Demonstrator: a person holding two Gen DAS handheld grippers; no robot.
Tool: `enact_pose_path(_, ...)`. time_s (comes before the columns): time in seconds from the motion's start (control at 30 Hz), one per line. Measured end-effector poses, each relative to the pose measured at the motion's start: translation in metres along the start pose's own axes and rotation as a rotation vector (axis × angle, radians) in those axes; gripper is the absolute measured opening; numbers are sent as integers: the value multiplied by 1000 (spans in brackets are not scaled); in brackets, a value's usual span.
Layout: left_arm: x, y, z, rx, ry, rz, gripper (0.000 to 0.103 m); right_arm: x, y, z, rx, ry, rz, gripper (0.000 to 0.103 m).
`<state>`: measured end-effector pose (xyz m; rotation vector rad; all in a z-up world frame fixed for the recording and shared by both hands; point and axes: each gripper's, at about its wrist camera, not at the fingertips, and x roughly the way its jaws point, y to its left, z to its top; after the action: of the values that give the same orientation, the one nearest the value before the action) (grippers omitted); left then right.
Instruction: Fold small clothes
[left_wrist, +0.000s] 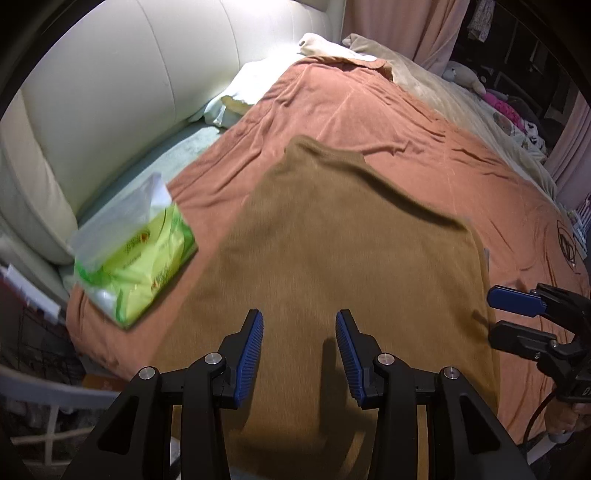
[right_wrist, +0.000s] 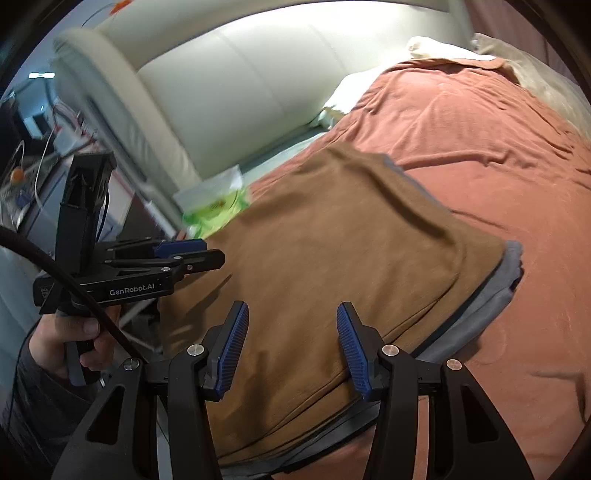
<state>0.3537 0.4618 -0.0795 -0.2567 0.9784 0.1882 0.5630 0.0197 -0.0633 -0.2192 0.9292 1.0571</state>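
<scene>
Rust-orange bedspread (left_wrist: 388, 122) covers the bed, with a cream padded headboard (left_wrist: 110, 74) along its far left side. On the spread lies a brown garment (left_wrist: 351, 258), folded flat on top of a grey garment (right_wrist: 491, 295) whose edge shows beneath it at the right. A green tissue pack (left_wrist: 144, 258) sits just beside the brown garment's left edge. The left gripper (left_wrist: 299, 354) and right gripper (right_wrist: 291, 350) both hang over the brown cloth, jaws apart, nothing between them. A hand (right_wrist: 81, 343) grips the left handle.
</scene>
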Motion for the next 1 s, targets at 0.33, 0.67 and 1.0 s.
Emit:
enact_pose_path(0.33, -7, -7, -57, -29, -3, 4, 44, 15, 12, -42, -92, 66, -77, 48)
enact_pose_path(0.67, -19, -27, -91, -38, -16, -8, 48, -2, 27, -72, -74, 95, -128, 48)
enact_pose_path(1.0, -62, -74, -111, -26, -66, 6, 58, -102, 13, -99, 16, -3, -148, 48)
